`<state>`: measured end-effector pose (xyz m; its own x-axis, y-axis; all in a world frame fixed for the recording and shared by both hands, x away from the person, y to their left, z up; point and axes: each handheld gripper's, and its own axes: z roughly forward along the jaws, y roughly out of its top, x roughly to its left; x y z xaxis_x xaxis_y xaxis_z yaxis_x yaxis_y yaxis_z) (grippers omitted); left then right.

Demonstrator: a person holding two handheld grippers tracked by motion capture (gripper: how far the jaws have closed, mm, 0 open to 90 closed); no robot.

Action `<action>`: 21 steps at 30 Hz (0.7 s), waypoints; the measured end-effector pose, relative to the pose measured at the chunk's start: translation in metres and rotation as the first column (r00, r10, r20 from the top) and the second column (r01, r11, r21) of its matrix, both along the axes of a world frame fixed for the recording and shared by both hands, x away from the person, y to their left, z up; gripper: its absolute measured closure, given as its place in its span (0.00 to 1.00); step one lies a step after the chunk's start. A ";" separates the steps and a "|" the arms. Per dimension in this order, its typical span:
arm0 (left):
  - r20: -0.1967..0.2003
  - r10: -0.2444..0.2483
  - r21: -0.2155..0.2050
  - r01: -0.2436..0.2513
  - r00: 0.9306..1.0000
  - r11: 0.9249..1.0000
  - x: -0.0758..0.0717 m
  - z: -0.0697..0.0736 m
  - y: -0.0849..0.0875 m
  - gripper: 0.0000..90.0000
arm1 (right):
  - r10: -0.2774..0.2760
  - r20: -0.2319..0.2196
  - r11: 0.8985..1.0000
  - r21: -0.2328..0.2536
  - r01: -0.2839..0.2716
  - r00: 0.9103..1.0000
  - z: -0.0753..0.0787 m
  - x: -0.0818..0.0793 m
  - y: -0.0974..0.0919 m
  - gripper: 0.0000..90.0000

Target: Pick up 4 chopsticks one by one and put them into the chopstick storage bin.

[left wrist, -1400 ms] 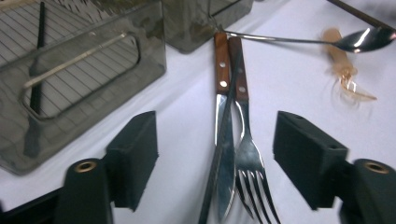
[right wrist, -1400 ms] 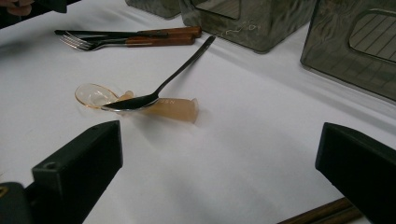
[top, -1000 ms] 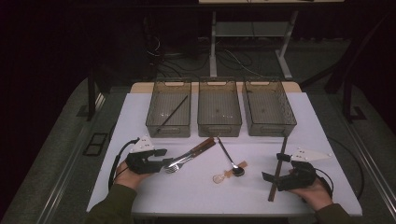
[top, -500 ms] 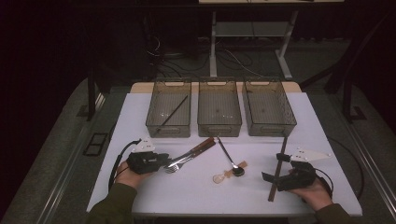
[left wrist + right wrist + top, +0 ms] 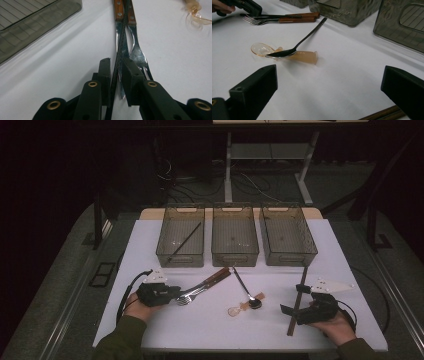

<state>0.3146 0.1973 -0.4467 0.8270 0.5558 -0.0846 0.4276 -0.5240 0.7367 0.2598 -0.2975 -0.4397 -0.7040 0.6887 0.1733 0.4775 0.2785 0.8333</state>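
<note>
Amber plastic spoon (image 5: 294, 56), stamped with letters too faint to be read, was seen under a steel spoon (image 5: 298, 45) near the middle basket (image 5: 235, 236). A black chopstick (image 5: 119, 53) beside wooden-handled forks (image 5: 133, 50) was clamped by the left gripper (image 5: 117, 75), whose jaws had just been closing. The right gripper (image 5: 329, 87) was held wide apart.

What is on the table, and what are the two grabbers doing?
left gripper: jaws have just been closing, now pinching a black stick
under the stick: two forks with wooden handles
right gripper: open, holding nothing
beside right gripper: brown stick
middle of table: metal spoon lying over a clear plastic spoon
back row: three bins, the left one with a dark stick inside
</note>
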 end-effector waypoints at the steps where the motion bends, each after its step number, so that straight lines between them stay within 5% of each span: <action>1: -0.004 -0.002 0.000 0.002 1.000 1.000 0.000 0.000 0.000 0.86 | -0.001 0.000 1.000 0.000 0.001 1.000 0.000 0.000 0.000 0.01; 21: -0.022 -0.027 -0.006 0.027 0.999 1.000 0.002 -0.004 0.000 0.92 | -0.002 0.001 1.000 0.001 0.002 1.000 0.000 0.000 0.000 0.01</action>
